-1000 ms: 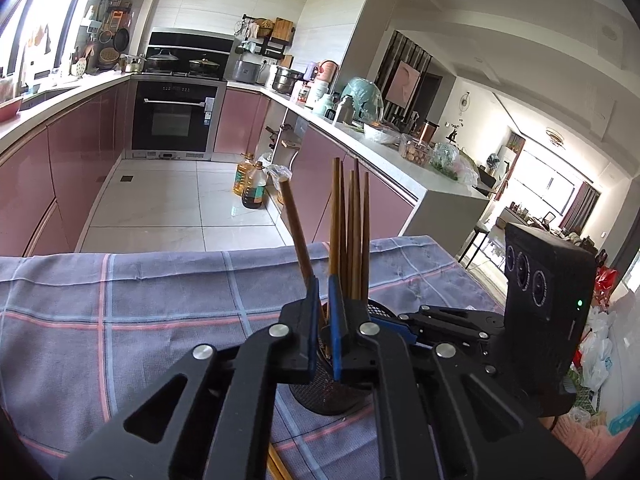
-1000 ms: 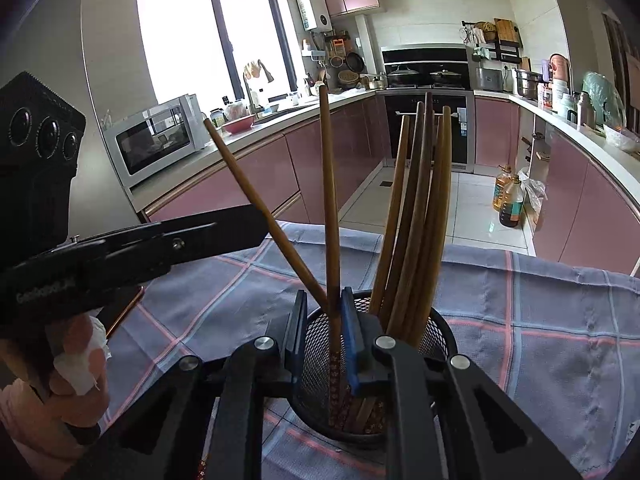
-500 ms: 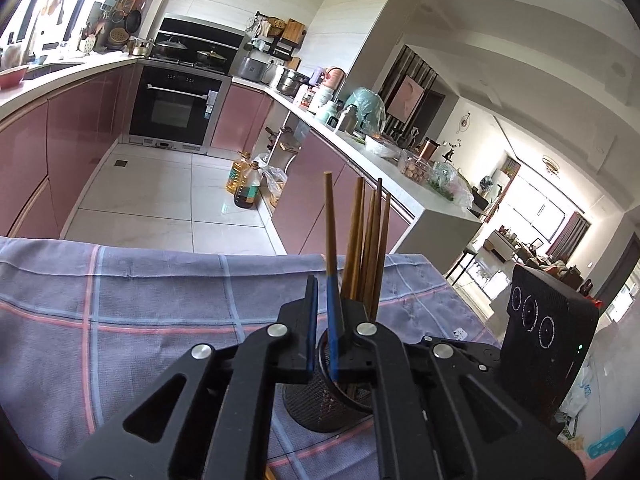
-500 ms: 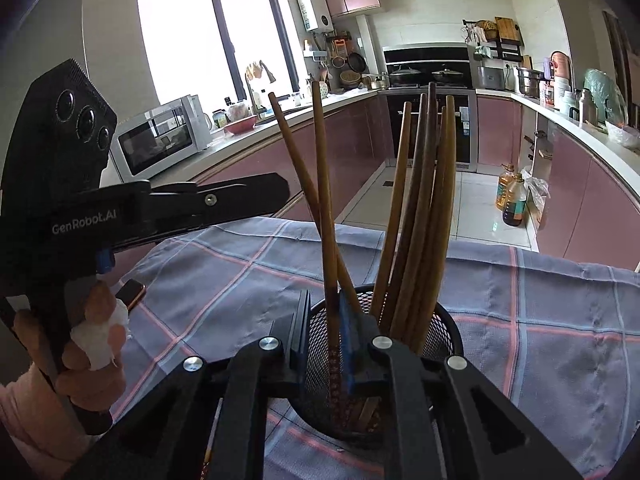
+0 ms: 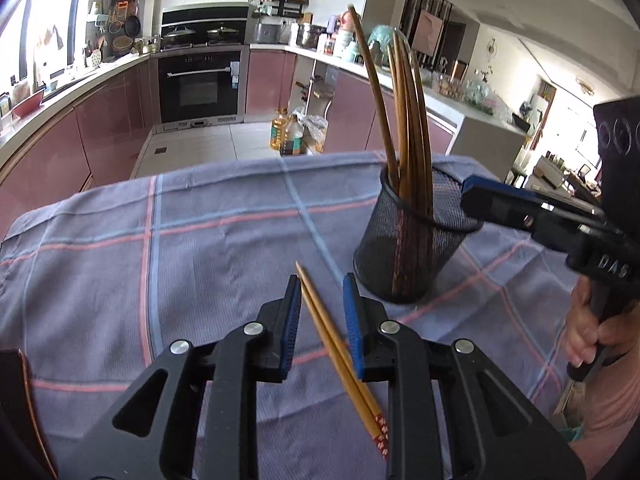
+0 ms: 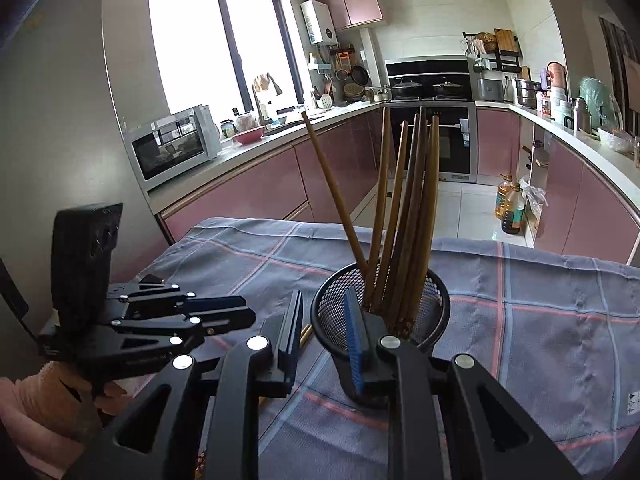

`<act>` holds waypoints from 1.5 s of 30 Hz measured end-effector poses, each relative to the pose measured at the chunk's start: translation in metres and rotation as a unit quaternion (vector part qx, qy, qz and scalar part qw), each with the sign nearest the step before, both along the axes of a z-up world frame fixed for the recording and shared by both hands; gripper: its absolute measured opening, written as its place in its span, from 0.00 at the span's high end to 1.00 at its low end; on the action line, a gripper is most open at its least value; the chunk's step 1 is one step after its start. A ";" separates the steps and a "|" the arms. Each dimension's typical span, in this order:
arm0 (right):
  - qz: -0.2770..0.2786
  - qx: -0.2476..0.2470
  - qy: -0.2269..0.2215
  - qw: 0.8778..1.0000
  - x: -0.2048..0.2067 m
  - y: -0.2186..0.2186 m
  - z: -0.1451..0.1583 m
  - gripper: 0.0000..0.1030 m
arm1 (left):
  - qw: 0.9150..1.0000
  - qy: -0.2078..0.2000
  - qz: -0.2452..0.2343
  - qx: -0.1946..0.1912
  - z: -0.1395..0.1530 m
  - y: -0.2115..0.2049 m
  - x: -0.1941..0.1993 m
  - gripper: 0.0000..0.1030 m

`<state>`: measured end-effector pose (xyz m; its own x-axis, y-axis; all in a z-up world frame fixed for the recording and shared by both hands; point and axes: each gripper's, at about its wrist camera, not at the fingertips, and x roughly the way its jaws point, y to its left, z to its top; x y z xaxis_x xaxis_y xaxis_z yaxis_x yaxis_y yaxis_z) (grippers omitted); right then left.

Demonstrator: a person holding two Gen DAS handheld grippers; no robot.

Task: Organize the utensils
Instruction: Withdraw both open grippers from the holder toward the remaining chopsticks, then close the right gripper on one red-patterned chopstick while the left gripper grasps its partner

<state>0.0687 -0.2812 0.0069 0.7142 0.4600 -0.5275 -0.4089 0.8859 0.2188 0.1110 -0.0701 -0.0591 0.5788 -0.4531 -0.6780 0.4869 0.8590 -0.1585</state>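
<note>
- Landmark: black mesh holder (image 5: 416, 236), standing upright on the surface (image 5: 180, 240), which is draped in a grey-blue plaid cloth with pink lines.
- Left tool (image 5: 321, 304): jaws opening, nothing gripped. A pair of loose chopsticks (image 5: 336, 344) lies flat on the cloth just in front of the holder and is seen between the blue pads, apparently untouched by them.
- Right tool (image 6: 322, 328): jaws opening, nothing held. Its right pad is seen at the holder's near rim; contact cannot be told.
- Chopsticks in holder (image 6: 404, 216): a bundle stands leaning, one stick splayed away from the rest.
- Risk: the light holder could be tipped or shoved if the rim is caught by the right tool.
- Risk: only one stick of the flat pair may be pinched, or the cloth gathered with it, since the sticks lie crossed and low.
- Risk: the splayed stick could be knocked by a new insertion.
- Room: kitchen behind the holder, with pink cabinets, built-in oven (image 5: 200, 84), microwave (image 6: 176, 140), bright window, and oil bottles on the tiled floor.
</note>
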 end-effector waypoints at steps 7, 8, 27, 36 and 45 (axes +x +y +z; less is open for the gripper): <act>0.033 -0.004 0.045 0.998 -0.013 0.021 -0.024 0.81 | 0.998 0.049 -0.008 0.029 -0.040 0.001 -0.021 0.80; 0.037 -0.007 0.054 0.998 -0.014 0.024 -0.030 0.81 | 0.998 0.052 -0.008 0.028 -0.041 0.000 -0.024 0.80; 0.049 -0.027 0.147 0.987 -0.013 0.067 -0.091 0.74 | 0.997 0.070 0.027 0.009 -0.046 0.023 -0.044 0.77; 0.031 -0.062 0.149 0.986 -0.012 0.069 -0.088 0.78 | 0.997 0.068 0.021 0.004 -0.045 0.023 -0.047 0.74; 0.018 -0.050 0.163 0.985 -0.013 0.048 -0.087 0.81 | 0.998 0.067 -0.004 0.017 -0.047 0.006 -0.050 0.70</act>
<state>0.0557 -0.2337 -0.0805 0.4833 0.4156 -0.7705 -0.3632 0.8960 0.2554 0.0612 -0.0639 -0.1059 0.4777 -0.4332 -0.7643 0.4708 0.8607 -0.1936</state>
